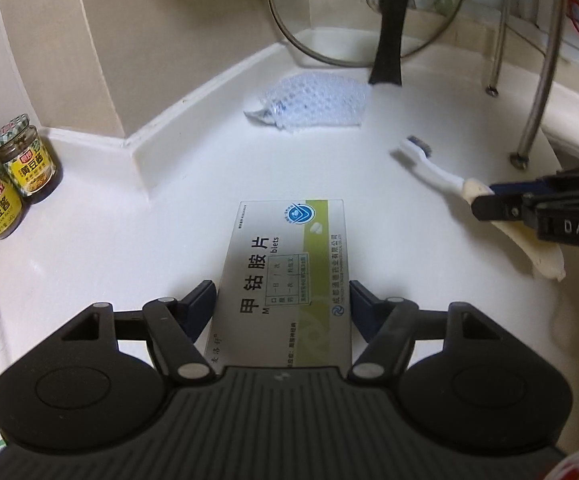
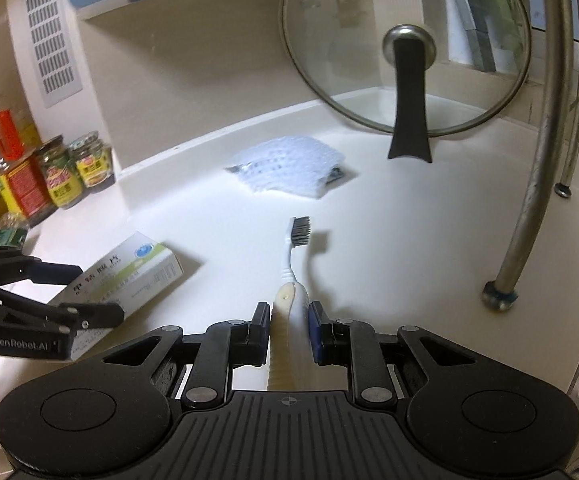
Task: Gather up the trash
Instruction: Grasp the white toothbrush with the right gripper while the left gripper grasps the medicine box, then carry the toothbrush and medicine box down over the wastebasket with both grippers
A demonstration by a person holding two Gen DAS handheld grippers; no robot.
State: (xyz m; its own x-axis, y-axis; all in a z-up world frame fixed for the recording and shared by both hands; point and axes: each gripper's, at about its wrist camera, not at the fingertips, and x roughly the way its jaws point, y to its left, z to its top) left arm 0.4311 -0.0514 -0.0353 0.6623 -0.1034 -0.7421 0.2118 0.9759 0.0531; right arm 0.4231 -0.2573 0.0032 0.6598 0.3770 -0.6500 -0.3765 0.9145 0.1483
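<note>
Trash half gathered: my left claw (image 1: 281,308) clamps the medicine box (image 1: 289,264), my right claw (image 2: 289,326) the toothbrush (image 2: 291,280), bubble wrap (image 1: 313,102) ahead uncollected.

A flat white-and-green cardboard medicine box (image 1: 285,276) with black Chinese lettering is held just above the white countertop (image 1: 89,248). A white plastic toothbrush (image 2: 291,280) with dark bristles is lifted off it. A crumpled clear bubble-wrap bag (image 2: 285,168) lies near the countertop's back edge.
</note>
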